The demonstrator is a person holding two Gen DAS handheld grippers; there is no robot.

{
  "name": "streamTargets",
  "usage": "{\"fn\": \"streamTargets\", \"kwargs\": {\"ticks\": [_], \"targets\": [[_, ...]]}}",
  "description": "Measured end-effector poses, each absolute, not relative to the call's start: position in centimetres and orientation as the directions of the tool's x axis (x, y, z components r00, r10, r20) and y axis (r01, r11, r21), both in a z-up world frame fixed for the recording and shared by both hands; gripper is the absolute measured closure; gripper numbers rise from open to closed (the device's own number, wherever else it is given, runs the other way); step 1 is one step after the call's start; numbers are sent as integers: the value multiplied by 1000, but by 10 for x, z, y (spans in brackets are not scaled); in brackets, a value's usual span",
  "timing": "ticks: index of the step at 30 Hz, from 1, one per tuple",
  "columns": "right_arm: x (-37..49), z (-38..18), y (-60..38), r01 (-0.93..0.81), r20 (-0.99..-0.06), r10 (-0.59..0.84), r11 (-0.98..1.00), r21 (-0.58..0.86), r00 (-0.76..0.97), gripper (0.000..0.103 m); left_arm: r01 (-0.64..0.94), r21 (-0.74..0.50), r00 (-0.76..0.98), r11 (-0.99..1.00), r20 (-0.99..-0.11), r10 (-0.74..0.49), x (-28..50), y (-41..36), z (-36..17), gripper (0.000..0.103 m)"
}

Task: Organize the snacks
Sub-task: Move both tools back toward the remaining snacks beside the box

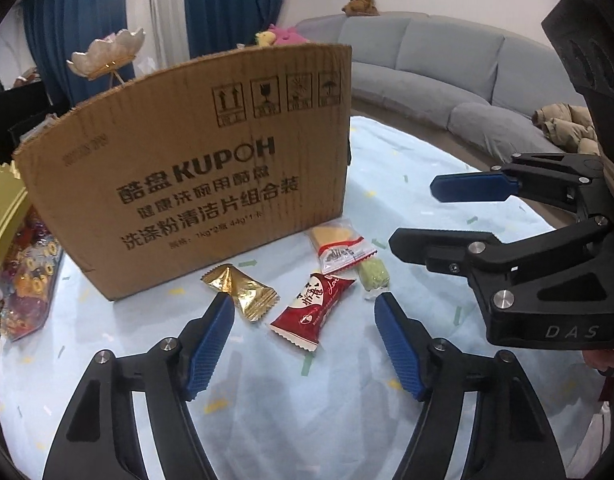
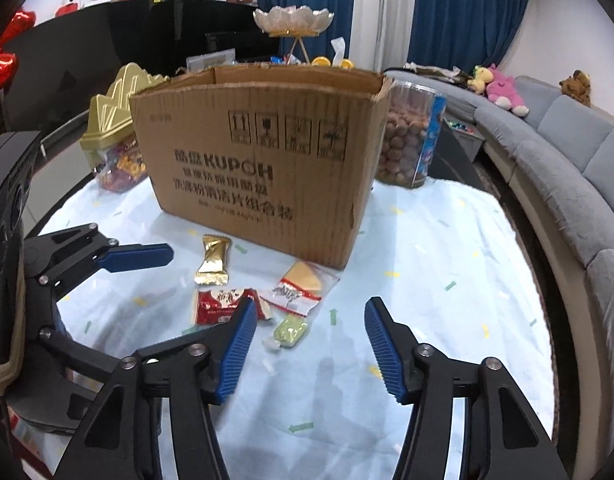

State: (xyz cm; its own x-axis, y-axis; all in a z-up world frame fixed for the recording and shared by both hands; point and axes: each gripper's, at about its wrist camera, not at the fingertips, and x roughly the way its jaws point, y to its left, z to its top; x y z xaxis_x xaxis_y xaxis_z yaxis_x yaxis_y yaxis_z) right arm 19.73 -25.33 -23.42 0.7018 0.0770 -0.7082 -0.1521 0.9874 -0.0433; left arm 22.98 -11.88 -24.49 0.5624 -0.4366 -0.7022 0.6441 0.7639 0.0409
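Observation:
An open cardboard box point(image 1: 195, 168) stands on the light blue tablecloth, also in the right wrist view point(image 2: 263, 160). In front of it lie a gold snack point(image 1: 243, 292) point(image 2: 215, 260), a red snack point(image 1: 311, 312) point(image 2: 219, 304), a clear pack with a yellow wafer point(image 1: 339, 246) point(image 2: 303, 284) and a small green candy point(image 1: 373, 276) point(image 2: 291, 330). My left gripper point(image 1: 303, 308) is open just above the red snack. My right gripper point(image 2: 307, 316) is open above the green candy; it also shows in the left wrist view point(image 1: 415, 216).
A gold-lidded jar of wrapped candies point(image 2: 115, 148) stands left of the box. A clear tub of brown balls point(image 2: 407, 136) stands behind its right corner. A grey sofa point(image 2: 567, 168) curves round the table's right side. A flower-shaped dish point(image 2: 293, 20) stands behind the box.

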Motion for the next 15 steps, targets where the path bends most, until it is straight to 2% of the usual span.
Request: {"fn": "streamTargets", "kwargs": {"ticks": [2,6,15], "targets": [[200,-238,-255,-153,-716,84,988,-31,693,47,656,35,548,754,-709,-444,232,-120,-248,37],[207,-248,-254,-160,-743,99,987,-12,662,56,672,29,526,740,-722,-450,237,-123,-255,43],[215,-265,-254,-175,-777,137,984,36,614,58,705,20,484,709,-745,-460,244,-130,-265,44]]}}
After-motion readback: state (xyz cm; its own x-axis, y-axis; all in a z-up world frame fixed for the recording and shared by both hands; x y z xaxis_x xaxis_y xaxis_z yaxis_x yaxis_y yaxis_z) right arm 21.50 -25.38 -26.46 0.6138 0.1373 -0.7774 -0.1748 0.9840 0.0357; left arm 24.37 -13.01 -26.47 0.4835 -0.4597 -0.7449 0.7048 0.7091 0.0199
